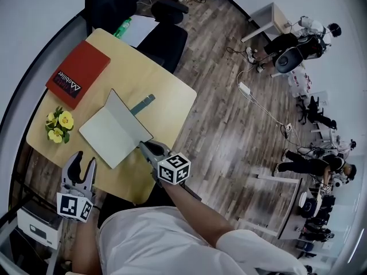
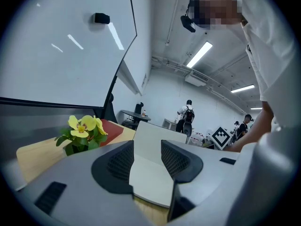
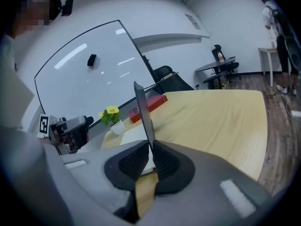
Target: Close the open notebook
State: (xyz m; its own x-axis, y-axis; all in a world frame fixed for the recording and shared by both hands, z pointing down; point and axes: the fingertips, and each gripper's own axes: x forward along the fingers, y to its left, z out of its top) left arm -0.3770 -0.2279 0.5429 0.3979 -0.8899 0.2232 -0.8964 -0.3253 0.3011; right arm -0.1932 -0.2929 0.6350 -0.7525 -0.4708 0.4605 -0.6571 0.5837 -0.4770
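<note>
Office space with a plank wood floor, and a pale wooden desk with rounded corners sitting in the middle of it. So the right gripper is clamped tight on one cover of the open grey-paged notebook. That cover stands pretty much upright, edge-on between its jaws in the right gripper view. The other half lies flat on the desk, ahead and just to that gripper's left.

Left gripper is released, jaws wide apart with nothing pinched. It hangs at the near desk edge, and the flat page sits right ahead of it, showing through the gap.

A small pot of yellow flowers is ahead and to the left of the left gripper, and a red hardcover book lies further out beyond the flowers. A thin dark green strip-like thing pokes out past the upright cover, on the far side from the right gripper, can't tell what it is. A whiteboard stands behind the desk, and a black office chair is at the far edge.
</note>
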